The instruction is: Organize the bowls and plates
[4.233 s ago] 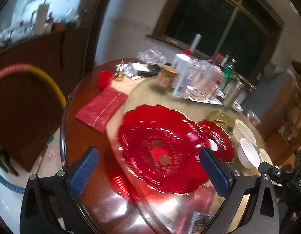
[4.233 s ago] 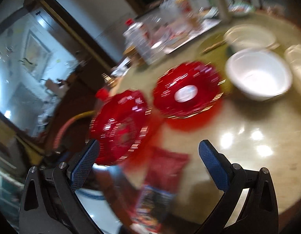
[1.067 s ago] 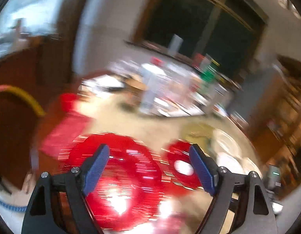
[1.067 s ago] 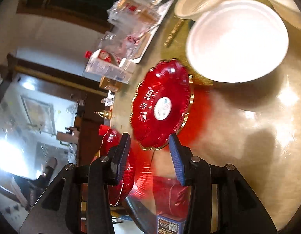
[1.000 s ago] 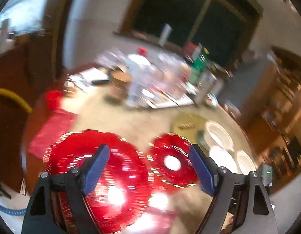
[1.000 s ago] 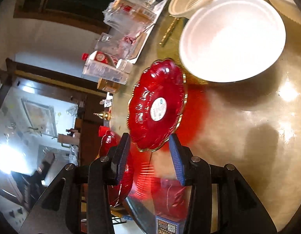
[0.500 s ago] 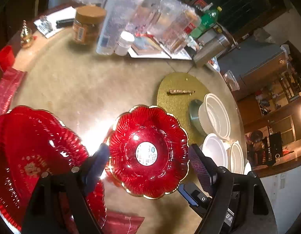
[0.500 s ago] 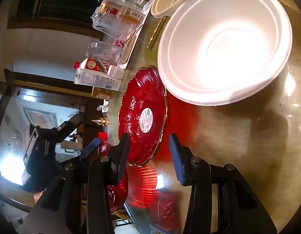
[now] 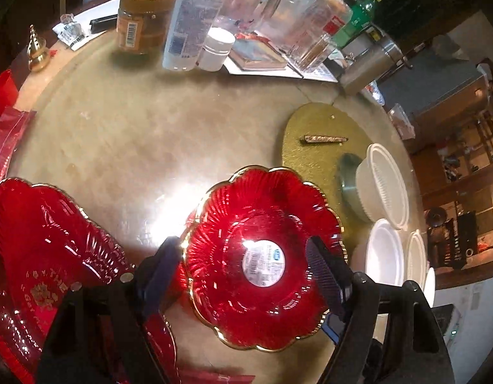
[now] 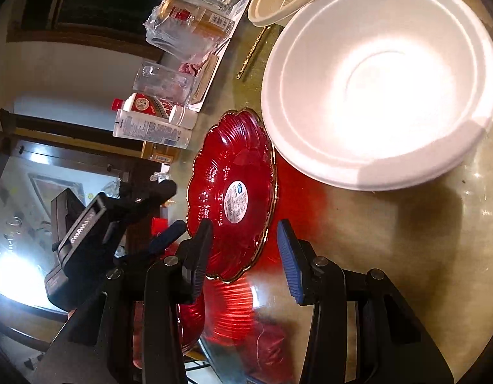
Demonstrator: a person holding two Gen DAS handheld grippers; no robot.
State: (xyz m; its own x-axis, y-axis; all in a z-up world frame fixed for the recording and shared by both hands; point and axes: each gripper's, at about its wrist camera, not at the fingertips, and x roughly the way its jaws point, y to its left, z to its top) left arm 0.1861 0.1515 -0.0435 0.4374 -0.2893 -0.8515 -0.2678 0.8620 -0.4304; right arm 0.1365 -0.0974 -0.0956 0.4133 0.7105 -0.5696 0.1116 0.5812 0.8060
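A: The small red plate — where does it sit against your fingers?

B: Flat on the round table, between my two sets of fingers. My left gripper hangs over it with the jaws spread and just narrowing; the left pad stands past the plate's scalloped gold rim, the right pad crosses it, and neither presses.

A: And the right one?

B: My right gripper is part open at the plate's near edge, pinching nothing. A white foam bowl sits just beyond the plate, its rim overlapping the plate's edge from this angle.

A: Anything else red?

B: A large red plate lies further left, near the table's edge.

A: Any writing?

B: A round white sticker sits at the small plate's centre, its print too small to read. Gold lettering on the large plate is unclear.
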